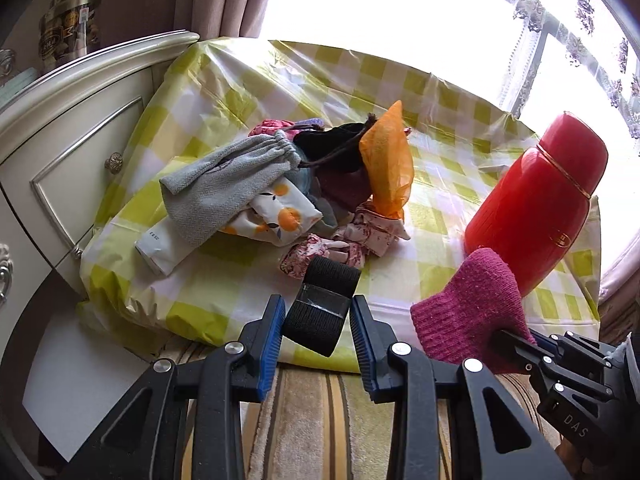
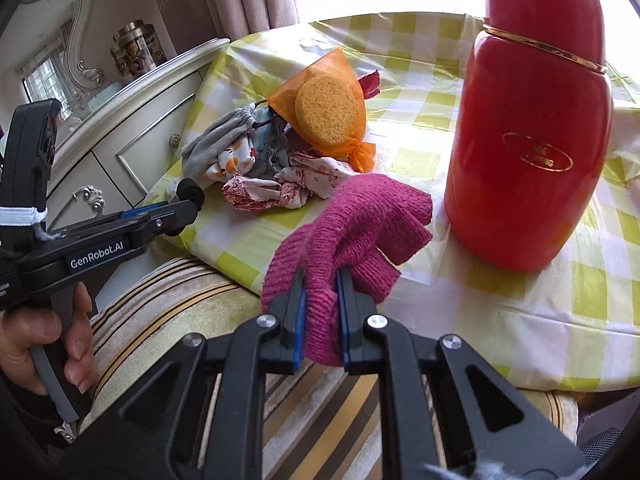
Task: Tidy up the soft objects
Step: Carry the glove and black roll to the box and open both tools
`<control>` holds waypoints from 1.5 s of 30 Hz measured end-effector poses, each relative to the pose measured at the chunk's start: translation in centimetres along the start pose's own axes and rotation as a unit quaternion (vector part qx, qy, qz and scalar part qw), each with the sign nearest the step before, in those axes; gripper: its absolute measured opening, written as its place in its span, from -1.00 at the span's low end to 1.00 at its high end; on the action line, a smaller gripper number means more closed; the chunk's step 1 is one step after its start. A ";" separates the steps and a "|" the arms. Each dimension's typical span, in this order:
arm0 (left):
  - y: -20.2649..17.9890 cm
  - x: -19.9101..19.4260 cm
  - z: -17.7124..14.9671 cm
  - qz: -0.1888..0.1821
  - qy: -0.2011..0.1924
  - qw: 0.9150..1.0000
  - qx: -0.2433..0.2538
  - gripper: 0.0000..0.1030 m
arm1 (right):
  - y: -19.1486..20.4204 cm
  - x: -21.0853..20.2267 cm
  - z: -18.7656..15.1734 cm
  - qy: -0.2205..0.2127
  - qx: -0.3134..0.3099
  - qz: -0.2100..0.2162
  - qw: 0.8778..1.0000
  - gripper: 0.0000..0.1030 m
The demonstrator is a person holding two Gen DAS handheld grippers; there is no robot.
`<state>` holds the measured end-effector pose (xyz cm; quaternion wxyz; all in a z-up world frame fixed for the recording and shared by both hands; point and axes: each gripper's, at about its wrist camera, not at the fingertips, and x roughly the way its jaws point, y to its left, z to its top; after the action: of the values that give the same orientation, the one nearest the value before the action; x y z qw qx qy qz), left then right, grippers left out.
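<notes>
My left gripper is shut on a black elastic band and holds it above the near edge of the table. In the right wrist view the left gripper shows at the left with that band at its tip. My right gripper is shut on a magenta knitted piece, seen from the left wrist as the same magenta knit. Behind lies a pile: a grey drawstring pouch, an orange mesh bag holding a sponge, and floral cloths.
A tall red thermos stands on the yellow-checked table cover, right of the pile. A cream cabinet with tins flanks the table's left. A striped cushion lies below both grippers. A hand grips the left tool.
</notes>
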<state>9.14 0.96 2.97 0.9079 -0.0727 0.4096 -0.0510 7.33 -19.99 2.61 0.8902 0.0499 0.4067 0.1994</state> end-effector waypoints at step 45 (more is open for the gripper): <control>-27.8 -2.8 -8.8 -0.289 0.056 0.933 0.208 -0.32 | -18.9 -20.0 -9.4 -0.058 0.219 -0.214 0.950 -0.67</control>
<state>-0.27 -26.81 4.16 0.8247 0.0054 0.4010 -0.3989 -5.54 -45.85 5.73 0.9012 0.1669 0.3889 -0.0933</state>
